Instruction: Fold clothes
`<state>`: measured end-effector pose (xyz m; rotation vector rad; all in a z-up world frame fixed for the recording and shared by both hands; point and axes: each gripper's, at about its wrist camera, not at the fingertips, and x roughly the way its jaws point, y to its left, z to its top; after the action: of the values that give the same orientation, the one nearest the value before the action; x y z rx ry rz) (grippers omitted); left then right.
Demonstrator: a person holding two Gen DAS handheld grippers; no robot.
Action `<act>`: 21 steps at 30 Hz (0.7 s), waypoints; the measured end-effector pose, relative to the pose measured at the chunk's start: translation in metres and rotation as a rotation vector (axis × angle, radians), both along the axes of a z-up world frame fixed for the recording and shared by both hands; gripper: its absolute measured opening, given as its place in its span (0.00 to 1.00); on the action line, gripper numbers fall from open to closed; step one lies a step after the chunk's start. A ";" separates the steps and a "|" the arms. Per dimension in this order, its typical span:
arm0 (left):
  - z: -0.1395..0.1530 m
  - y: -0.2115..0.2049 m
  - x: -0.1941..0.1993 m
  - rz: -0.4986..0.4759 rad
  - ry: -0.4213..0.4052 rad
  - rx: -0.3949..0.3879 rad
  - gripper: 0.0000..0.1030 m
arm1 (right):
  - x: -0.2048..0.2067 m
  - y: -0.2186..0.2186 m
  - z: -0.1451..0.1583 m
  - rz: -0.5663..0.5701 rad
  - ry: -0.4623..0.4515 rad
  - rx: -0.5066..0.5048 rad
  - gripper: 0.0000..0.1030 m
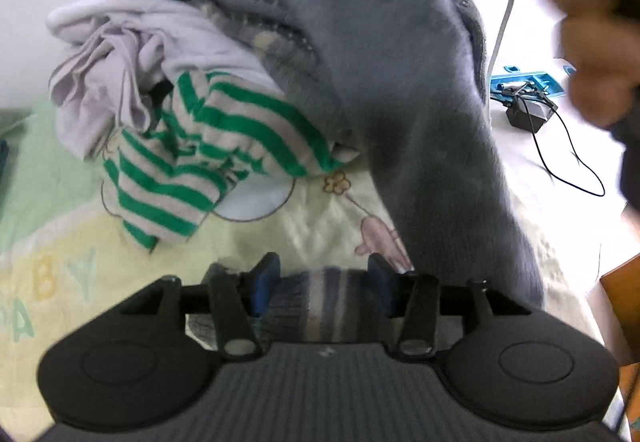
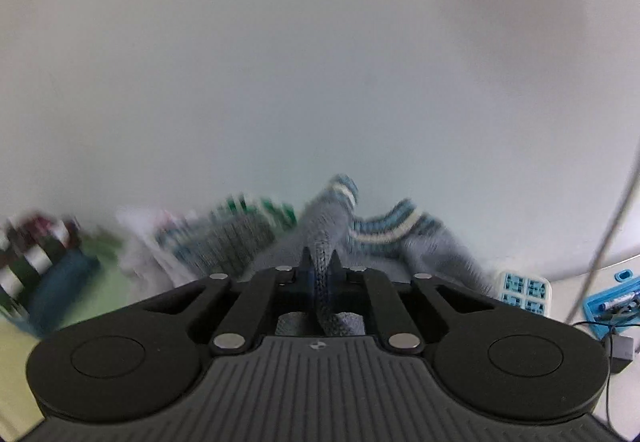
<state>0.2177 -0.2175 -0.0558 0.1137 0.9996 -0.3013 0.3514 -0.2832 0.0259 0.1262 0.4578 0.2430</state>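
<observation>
A grey knit sweater (image 1: pixel 400 81) hangs stretched from the top of the left wrist view down to the lower right. Its striped cuff (image 1: pixel 320 302) fills the gap between the blue pads (image 1: pixel 266 276) of my left gripper (image 1: pixel 323 274), whose jaws stand partly apart and touch it on both sides. In the right wrist view my right gripper (image 2: pixel 322 260) is shut on a fold of the same grey knit (image 2: pixel 320 238). Its blue and white striped hem (image 2: pixel 384 230) trails behind, blurred.
A heap of clothes lies on the cartoon-print blanket (image 1: pixel 280 226): a lilac garment (image 1: pixel 120 53) and a green-striped one (image 1: pixel 200 145). At the right are a blue tray (image 1: pixel 528 83), a black adapter (image 1: pixel 524 113) with its cable, and a person's blurred hand (image 1: pixel 592 21). A white wall (image 2: pixel 320 61) stands behind.
</observation>
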 end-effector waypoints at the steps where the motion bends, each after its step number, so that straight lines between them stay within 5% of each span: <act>1: 0.001 0.000 -0.002 -0.001 -0.004 0.003 0.39 | -0.009 -0.008 0.011 -0.003 -0.023 0.028 0.05; 5: 0.012 0.001 -0.008 0.001 -0.004 -0.012 0.33 | -0.049 -0.038 0.051 -0.020 -0.070 0.178 0.05; 10: 0.047 0.013 -0.036 -0.010 -0.063 -0.065 0.56 | -0.109 -0.069 0.101 0.018 -0.163 0.351 0.04; 14: 0.081 0.030 -0.054 -0.015 -0.139 -0.104 0.62 | -0.167 -0.065 0.139 0.096 -0.265 0.376 0.04; 21: 0.151 0.081 -0.115 -0.013 -0.325 -0.068 0.89 | -0.271 -0.027 0.182 0.251 -0.359 0.395 0.04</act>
<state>0.1024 -0.1360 0.0951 0.1037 0.6662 -0.3170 0.0803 -0.3106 0.2077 0.4048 0.0612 0.5911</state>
